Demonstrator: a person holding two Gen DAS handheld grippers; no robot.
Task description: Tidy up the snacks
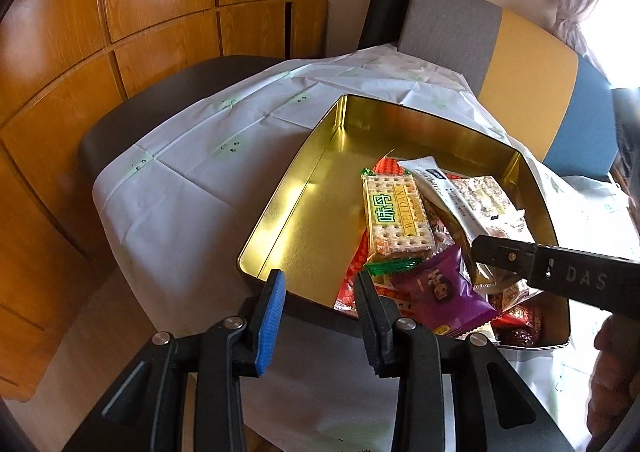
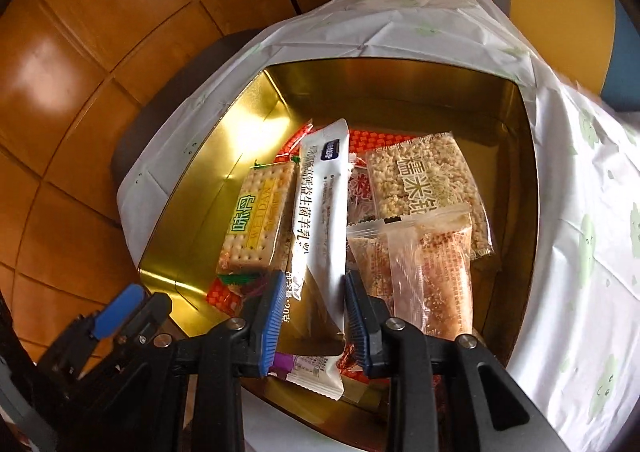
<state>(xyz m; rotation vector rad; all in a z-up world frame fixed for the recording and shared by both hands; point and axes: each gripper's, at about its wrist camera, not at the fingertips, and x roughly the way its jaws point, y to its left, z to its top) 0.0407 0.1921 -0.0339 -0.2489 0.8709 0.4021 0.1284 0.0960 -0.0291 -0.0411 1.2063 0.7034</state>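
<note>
An open gold tin [image 1: 304, 180] [image 2: 192, 252] on the white cloth holds several wrapped snacks. Among them are a cracker pack [image 1: 396, 212] [image 2: 256, 220], a purple packet [image 1: 440, 292], a rice-crisp pack [image 2: 424, 180] and a clear-wrapped bar [image 2: 436, 264]. A long white sachet [image 2: 320, 204] [image 1: 436, 188] lies tilted on the pile. Its near end sits between the fingers of my right gripper [image 2: 310, 304] [image 1: 486, 256], whose pads stand slightly off it. My left gripper [image 1: 320, 288] [image 2: 120, 312] hangs open over the tin's near left rim, nothing between its fingers.
The white cloth [image 1: 180, 172] covers a small table with a dark chair seat [image 1: 160, 100] behind it. A grey, yellow and blue chair back [image 1: 520, 72] stands at the far right. Wooden cabinet doors [image 1: 120, 12] fill the left. A hand [image 1: 616, 372] shows at lower right.
</note>
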